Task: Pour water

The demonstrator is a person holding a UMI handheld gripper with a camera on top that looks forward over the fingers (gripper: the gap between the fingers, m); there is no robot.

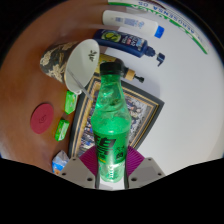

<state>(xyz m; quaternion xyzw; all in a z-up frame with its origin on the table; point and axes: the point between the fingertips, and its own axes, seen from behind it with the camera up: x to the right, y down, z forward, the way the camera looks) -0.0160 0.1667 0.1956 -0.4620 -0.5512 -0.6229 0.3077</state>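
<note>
Fingers (110,172) squeeze a green bottle (111,125) from both sides, down near its bottom. The bottle stands up tall and has a dark cap (111,68). Behind it lies a picture frame (140,112) on the table (190,100). A white cap (78,62) sits past the frame, with a camo hat (52,62) touching it. A red disc (42,117) lies off to the left. Two small green things (67,115) lie between the disc and the frame. White tubes (135,32) lie near the far edge of the table.
</note>
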